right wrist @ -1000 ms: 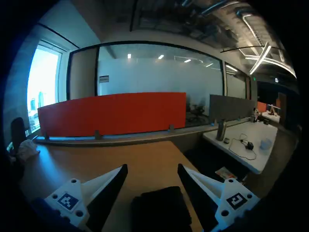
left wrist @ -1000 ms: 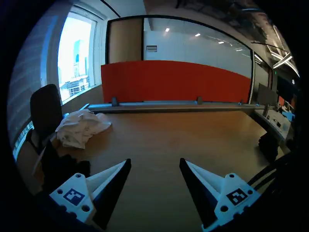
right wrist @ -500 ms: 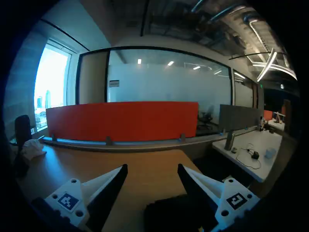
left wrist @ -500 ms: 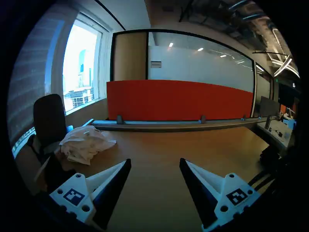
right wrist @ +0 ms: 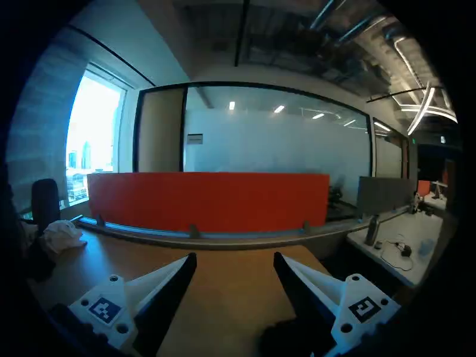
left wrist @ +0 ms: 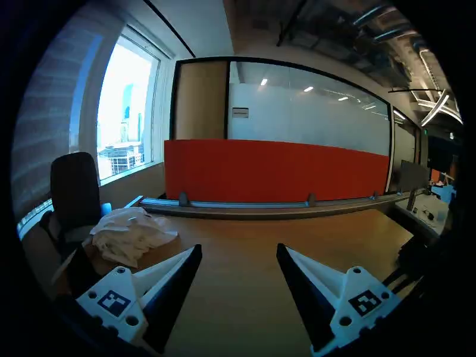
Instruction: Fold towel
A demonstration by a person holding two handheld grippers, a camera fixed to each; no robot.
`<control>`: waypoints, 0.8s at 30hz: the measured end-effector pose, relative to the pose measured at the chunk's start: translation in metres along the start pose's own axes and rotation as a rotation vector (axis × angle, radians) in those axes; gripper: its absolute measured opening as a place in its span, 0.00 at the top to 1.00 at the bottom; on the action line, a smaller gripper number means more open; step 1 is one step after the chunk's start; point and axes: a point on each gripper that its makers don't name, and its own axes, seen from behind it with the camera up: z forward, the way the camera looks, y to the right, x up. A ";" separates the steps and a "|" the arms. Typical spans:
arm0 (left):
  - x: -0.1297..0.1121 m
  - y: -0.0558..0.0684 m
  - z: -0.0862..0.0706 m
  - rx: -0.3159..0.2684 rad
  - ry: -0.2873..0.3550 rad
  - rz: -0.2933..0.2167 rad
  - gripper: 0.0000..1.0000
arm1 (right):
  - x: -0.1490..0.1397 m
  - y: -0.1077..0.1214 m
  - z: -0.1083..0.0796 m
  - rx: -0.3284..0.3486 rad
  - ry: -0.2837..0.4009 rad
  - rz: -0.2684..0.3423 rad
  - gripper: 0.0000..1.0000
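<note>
Wooden worktop (left wrist: pixel 250 238), crumpled white towel (left wrist: pixel 128 235) lying near its left end (a loose heap), orange screen (left wrist: pixel 273 169) standing along its far edge.

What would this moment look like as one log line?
towel: crumpled on desk | left gripper: open, empty | right gripper: open, empty

White towel (left wrist: pixel 130 235), orange partition (left wrist: pixel 276 171)
</note>
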 end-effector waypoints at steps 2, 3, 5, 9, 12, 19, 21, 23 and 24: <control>0.003 -0.001 0.001 0.004 0.011 -0.002 0.07 | 0.003 -0.010 0.001 0.009 0.005 -0.008 0.00; 0.004 -0.001 0.001 0.006 0.017 -0.004 0.07 | 0.005 -0.015 0.002 0.013 0.009 -0.012 0.00; 0.006 -0.001 0.001 0.006 0.024 -0.010 0.07 | 0.008 -0.024 0.004 0.020 0.014 -0.018 0.00; 0.010 -0.001 0.001 0.002 0.036 -0.017 0.07 | 0.016 -0.042 0.008 0.025 0.027 -0.017 0.00; 0.014 -0.003 0.001 0.004 0.045 -0.015 0.07 | 0.016 -0.053 0.011 0.037 0.032 -0.013 0.00; 0.013 -0.004 0.000 -0.001 0.049 -0.024 0.07 | 0.015 -0.057 0.011 0.034 0.016 -0.002 0.00; 0.013 -0.005 0.000 0.003 0.053 -0.027 0.07 | 0.017 -0.058 0.012 0.031 0.020 0.008 0.00; 0.012 -0.006 0.001 0.007 0.058 -0.032 0.07 | 0.019 -0.060 0.013 0.032 0.023 0.020 0.00; 0.012 -0.007 0.001 0.010 0.059 -0.033 0.07 | 0.020 -0.061 0.014 0.033 0.023 0.026 0.00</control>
